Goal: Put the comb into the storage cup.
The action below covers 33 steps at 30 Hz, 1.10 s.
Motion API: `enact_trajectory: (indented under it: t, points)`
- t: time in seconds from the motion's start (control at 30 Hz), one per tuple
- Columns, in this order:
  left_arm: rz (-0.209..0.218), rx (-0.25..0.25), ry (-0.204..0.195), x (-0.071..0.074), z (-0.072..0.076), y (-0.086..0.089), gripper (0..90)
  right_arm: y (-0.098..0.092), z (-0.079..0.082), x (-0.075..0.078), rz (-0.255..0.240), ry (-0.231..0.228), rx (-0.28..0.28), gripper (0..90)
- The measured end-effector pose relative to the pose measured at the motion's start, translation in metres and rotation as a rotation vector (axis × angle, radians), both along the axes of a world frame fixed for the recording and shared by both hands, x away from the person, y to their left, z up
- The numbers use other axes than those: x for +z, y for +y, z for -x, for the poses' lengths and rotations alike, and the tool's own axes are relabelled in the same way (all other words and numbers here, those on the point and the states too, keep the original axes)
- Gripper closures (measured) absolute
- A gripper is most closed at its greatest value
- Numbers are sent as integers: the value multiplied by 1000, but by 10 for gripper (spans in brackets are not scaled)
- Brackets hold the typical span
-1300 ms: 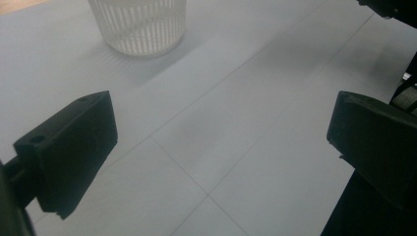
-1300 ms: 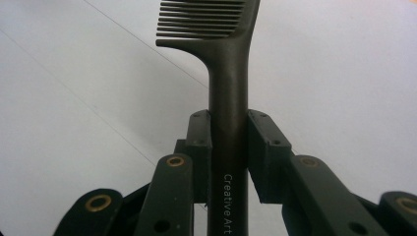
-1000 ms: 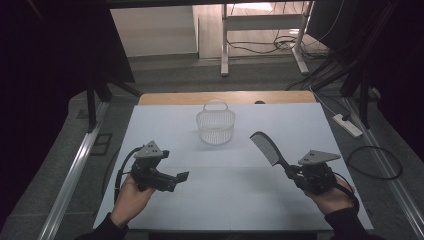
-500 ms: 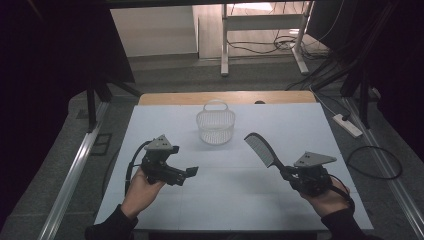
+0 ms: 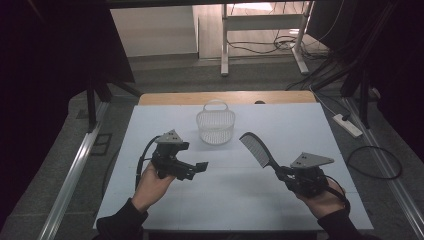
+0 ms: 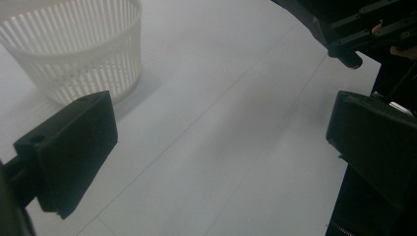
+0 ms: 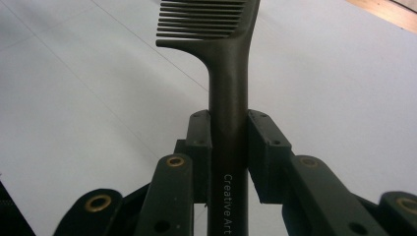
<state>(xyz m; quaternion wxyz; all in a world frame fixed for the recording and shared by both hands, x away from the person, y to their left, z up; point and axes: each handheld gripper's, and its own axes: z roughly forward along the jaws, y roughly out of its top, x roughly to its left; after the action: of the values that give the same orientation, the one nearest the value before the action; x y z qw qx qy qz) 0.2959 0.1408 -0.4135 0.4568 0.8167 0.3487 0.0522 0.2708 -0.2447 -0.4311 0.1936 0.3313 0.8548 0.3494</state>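
A black comb (image 5: 256,149) with a long handle is clamped in my right gripper (image 5: 283,172), teeth end raised up and left over the table. In the right gripper view both pads press the comb (image 7: 227,73) handle, with my right gripper (image 7: 228,132) shut on it. My left gripper (image 5: 198,168) is held above the table's left-middle, pointing right, its jaws wide apart and bare. A white slatted basket (image 5: 215,126) with a loop handle stands at the table's far middle. In the left gripper view the basket (image 6: 74,49) sits upper left, beyond my left gripper (image 6: 221,147).
The white table top (image 5: 230,200) stretches between both hands. A wooden strip (image 5: 230,97) runs along its far edge. A power strip (image 5: 346,125) and cables lie on the floor to the right. A desk frame (image 5: 260,35) stands behind.
My left gripper has moved to the right, toward the table's middle. The right gripper and comb have shifted slightly left.
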Motion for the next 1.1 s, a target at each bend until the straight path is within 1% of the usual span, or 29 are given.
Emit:
enact_trajectory:
  t: [0.07,0.13,0.2,0.37,0.57,0.7,0.77,0.83,0.9,0.93,1.0,1.1]
  points:
    - [-3,-9,-1,0,-2,-3,0,2,1,0,-2,-1,4,727]
    - [-13,-4,-11,-1,-4,-7,0,4,1,0,1,-1,9,727]
    - [-9,-2,-15,-2,-6,-9,0,5,2,0,-4,-5,14,727]
    - [-2,-11,-15,-4,-10,-16,0,8,3,0,-5,-12,23,727]
    - [7,-32,-4,-5,-13,-21,0,11,4,0,-11,-20,23,727]
    - [17,-64,15,-5,-17,-27,0,13,5,0,-20,-24,25,727]
    - [37,-85,20,-7,-17,-29,0,16,6,0,-22,-27,33,727]
    - [48,-99,22,-7,-18,-31,2,18,7,0,-21,-26,40,727]
    - [49,-101,19,-7,-18,-32,3,19,8,0,-20,-30,45,727]
    - [59,-96,9,-7,-17,-32,3,22,9,0,-18,-30,48,727]
    - [80,-89,6,-8,-17,-32,2,25,9,-1,-22,-34,54,727]
    - [75,-75,-2,-8,-17,-32,0,29,11,-1,-24,-41,63,727]
